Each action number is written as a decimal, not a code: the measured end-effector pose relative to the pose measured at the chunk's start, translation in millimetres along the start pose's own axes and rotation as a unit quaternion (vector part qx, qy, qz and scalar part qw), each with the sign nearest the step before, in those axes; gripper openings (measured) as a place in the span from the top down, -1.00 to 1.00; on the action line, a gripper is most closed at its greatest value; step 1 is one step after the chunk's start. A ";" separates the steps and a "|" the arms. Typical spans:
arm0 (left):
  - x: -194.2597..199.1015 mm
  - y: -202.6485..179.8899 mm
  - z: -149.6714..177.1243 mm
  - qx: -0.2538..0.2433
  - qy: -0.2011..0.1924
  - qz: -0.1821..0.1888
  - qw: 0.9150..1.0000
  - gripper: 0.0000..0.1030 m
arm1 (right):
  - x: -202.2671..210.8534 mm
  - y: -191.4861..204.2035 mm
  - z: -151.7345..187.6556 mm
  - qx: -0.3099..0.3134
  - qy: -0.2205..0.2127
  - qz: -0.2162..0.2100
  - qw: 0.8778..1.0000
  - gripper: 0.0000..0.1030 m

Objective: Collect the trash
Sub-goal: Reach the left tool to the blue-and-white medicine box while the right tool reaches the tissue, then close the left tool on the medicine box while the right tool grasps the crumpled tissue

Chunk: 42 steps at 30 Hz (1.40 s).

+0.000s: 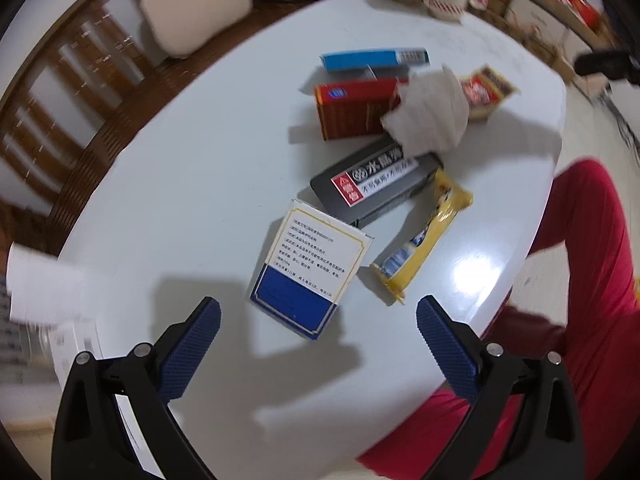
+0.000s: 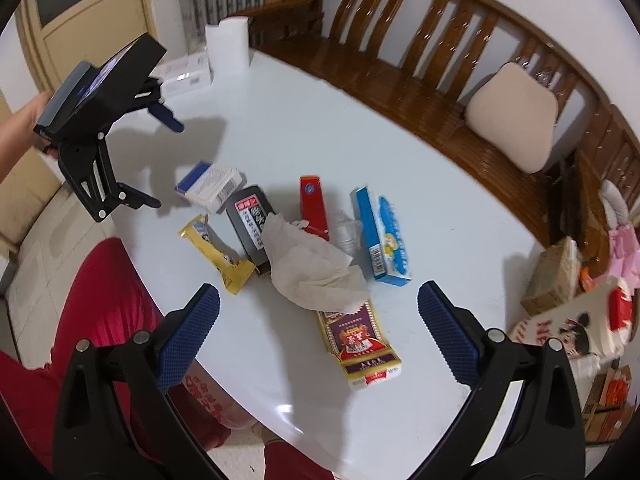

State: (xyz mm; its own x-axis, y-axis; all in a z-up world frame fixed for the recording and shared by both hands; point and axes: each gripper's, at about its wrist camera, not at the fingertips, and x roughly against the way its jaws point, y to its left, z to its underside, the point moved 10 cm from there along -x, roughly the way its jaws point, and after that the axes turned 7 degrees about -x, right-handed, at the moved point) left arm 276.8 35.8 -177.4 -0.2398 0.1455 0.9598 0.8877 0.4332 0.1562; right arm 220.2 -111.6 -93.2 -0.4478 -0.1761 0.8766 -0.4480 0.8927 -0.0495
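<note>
Right wrist: left claw hovers agape over table.

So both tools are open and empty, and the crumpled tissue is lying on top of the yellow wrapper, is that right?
Not quite. The left tool and the right tool are both open and empty, but the crumpled tissue lies across the black box and the red box, not on the yellow wrapper, which lies apart to one side. The right wrist view shows this.
</note>
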 end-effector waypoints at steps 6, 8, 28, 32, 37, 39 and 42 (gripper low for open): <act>-32.4 1.1 -2.8 -0.037 0.015 0.030 0.999 -0.87 | -43.8 0.4 2.2 0.009 0.038 -0.023 0.999 -0.89; -40.2 1.5 -2.6 -0.045 0.021 0.037 0.998 -0.87 | -58.7 2.3 4.2 0.016 0.051 -0.031 0.998 -0.89; -70.9 8.8 -6.2 -0.047 0.002 0.135 0.990 -0.86 | -139.8 10.0 16.8 0.043 0.109 -0.037 0.992 -0.40; -71.0 6.8 -5.8 -0.046 -0.004 0.143 0.989 -0.83 | -141.5 5.9 13.7 0.039 0.109 -0.034 0.993 -0.08; -70.3 11.1 -12.5 -0.025 -0.011 0.132 0.991 -0.63 | -140.6 2.5 13.4 0.029 0.108 -0.023 0.993 0.37; -69.0 14.6 -12.0 -0.010 -0.014 0.131 0.991 -0.52 | -139.4 1.6 16.1 0.022 0.111 -0.020 0.993 0.44; -68.0 20.1 -11.8 -0.006 -0.008 0.115 0.993 -0.32 | -140.0 0.3 16.9 0.020 0.112 -0.008 0.994 0.54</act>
State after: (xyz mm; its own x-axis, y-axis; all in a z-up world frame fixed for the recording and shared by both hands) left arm 315.6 24.1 -236.8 -0.0371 0.2538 0.9665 0.9247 0.3754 -0.0631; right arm 269.6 -93.7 -224.0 -0.2593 -0.0897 0.9616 -0.4864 0.8723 -0.0498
